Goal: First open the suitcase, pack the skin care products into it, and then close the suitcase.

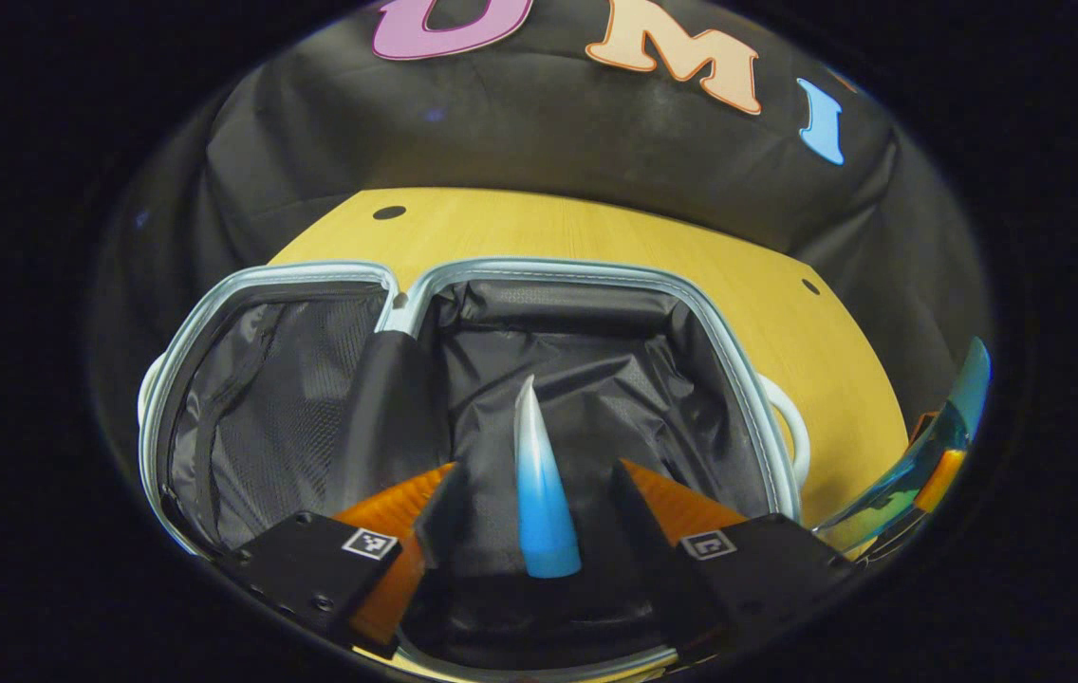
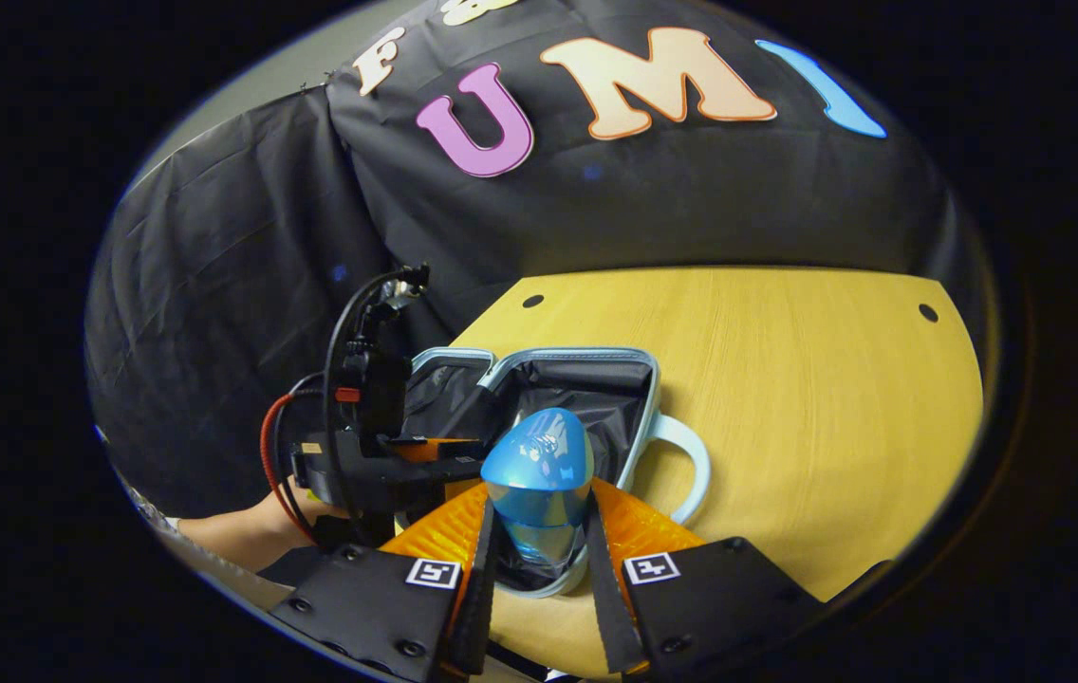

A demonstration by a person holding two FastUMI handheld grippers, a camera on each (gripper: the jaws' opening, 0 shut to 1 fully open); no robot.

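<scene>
A pale blue suitcase [image 1: 738, 360] lies open and flat on a yellow wood-grain desk [image 2: 786, 379], both halves showing. Its rim is a smooth light-blue band with a zip track, and a rounded carry handle [image 2: 686, 465] sticks out on one side. The inside is lined with thin, wrinkled black fabric; one half has a mesh panel [image 1: 292, 398].

In the left gripper view, the left tongs [image 1: 529, 531] hang over the deep half of the case, with a slim tube [image 1: 539, 484] standing between the fingers. It fades from blue at the broad end to white at its narrow, flattened tip. The fingers look set apart from it on both sides, so I cannot tell whether they grip it or it has been let go. It sits over the lining, which would suit setting it inside.

In the right gripper view, the right tongs [image 2: 539, 550] are closed on a glossy blue bottle [image 2: 537, 474] with a rounded cap and a clear lower body. The bottle is held above the near rim of the case, likely ready to go in. The left tongs, and the hand holding them, reach in from the left.

The case stays open, so closing is yet to come.
</scene>
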